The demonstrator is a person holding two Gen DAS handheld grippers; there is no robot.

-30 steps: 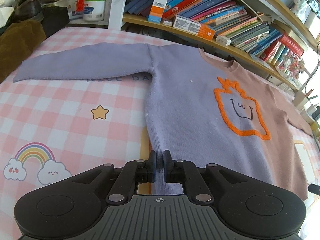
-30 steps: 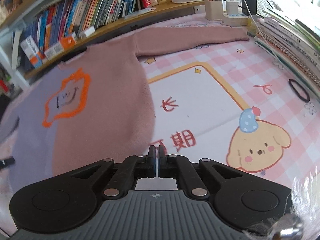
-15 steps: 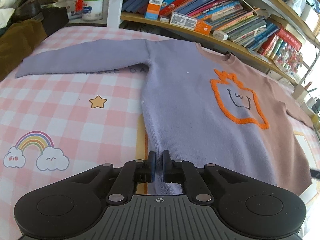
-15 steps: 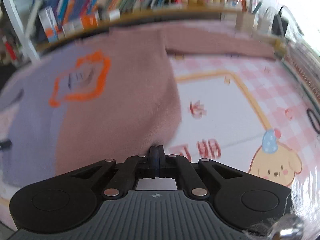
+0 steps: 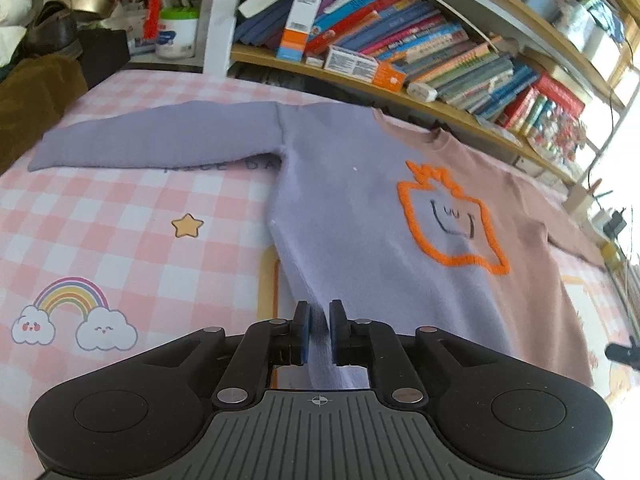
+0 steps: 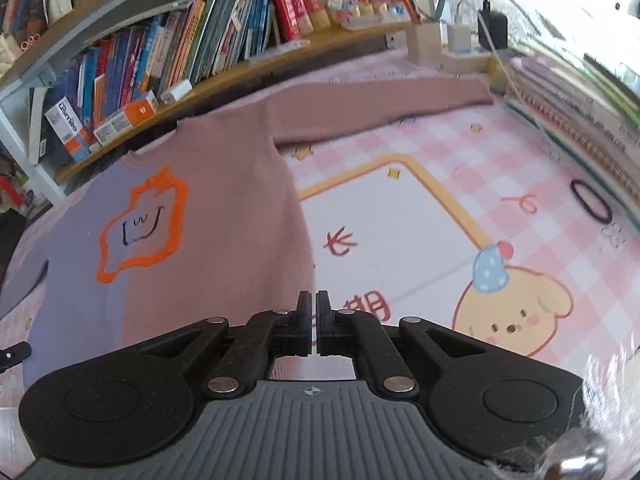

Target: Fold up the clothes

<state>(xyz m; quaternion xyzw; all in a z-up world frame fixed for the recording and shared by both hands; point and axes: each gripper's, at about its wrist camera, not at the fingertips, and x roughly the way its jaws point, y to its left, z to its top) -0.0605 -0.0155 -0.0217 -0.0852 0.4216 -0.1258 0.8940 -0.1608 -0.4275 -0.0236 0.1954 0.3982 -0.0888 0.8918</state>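
Since half second ago: right wrist view sharp again, sweater [image 6: 208,208] back left of centre; left view nearly same. Left gripper [image 5: 319,330] clamped on purple hem corner. Right gripper [image 6: 313,326] pinched on pink hem edge. Sweater flat on checked mat [image 5: 120,240], sleeves spread. Bookshelf [image 5: 420,60] behind collar; hair tie [image 6: 591,206], notebooks [image 6: 580,120] right of sweater.
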